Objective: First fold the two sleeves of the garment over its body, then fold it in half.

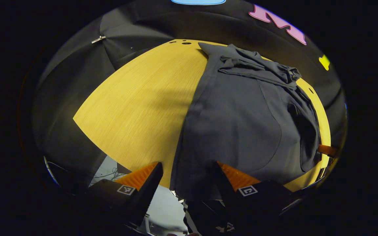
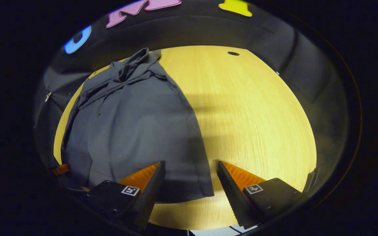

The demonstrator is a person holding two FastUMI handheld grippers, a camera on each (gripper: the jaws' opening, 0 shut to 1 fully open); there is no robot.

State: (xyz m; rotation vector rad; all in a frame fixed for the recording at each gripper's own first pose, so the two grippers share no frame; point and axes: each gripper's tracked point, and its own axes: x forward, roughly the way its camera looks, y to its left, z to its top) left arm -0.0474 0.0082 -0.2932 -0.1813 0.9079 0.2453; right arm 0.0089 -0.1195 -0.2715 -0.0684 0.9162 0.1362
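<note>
Garment (image 2: 133,131) lies across wooden table (image 2: 251,114), sleeves bunched at 11 o'clock; both grippers (image 1: 189,170) (image 2: 189,170) spread, empty.

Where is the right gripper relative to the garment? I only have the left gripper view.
Observer: In the right gripper view, the right gripper is open, and the near hem corner of the garment sits between its fingers in the image.
Operator: What lies beyond that side edge of the garment?
Observer: Bare wooden table, with one round hole near its far edge.
</note>
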